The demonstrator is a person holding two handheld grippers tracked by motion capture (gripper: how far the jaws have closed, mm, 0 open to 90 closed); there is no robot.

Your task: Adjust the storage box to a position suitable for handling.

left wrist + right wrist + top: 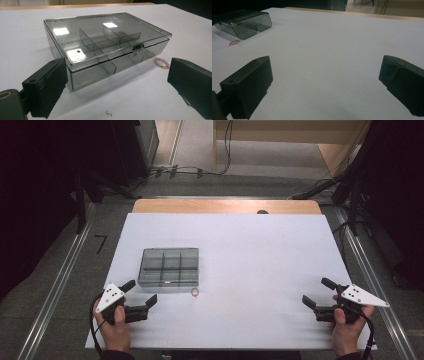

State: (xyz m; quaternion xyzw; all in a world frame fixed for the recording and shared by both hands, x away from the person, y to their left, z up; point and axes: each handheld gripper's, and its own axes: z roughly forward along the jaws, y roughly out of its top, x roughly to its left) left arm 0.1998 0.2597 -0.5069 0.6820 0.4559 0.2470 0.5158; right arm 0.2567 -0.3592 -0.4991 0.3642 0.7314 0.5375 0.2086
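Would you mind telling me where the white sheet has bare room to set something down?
The widest free patch runs from the compartment box to the right hand-held gripper. The strip behind the box, toward the wooden table edge, is bare too. It is crowded near the left hand-held gripper, where the small ring lies beside the box.

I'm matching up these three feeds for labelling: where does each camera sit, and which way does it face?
High view: above the person's side, looking forward and down on the white table; both hands, left gripper and right gripper show.
Left gripper view: rides the left gripper, facing the closed clear box; open jaws show.
Right gripper view: rides the right gripper, facing across the table; open jaws show.
All three share the box and small ring.
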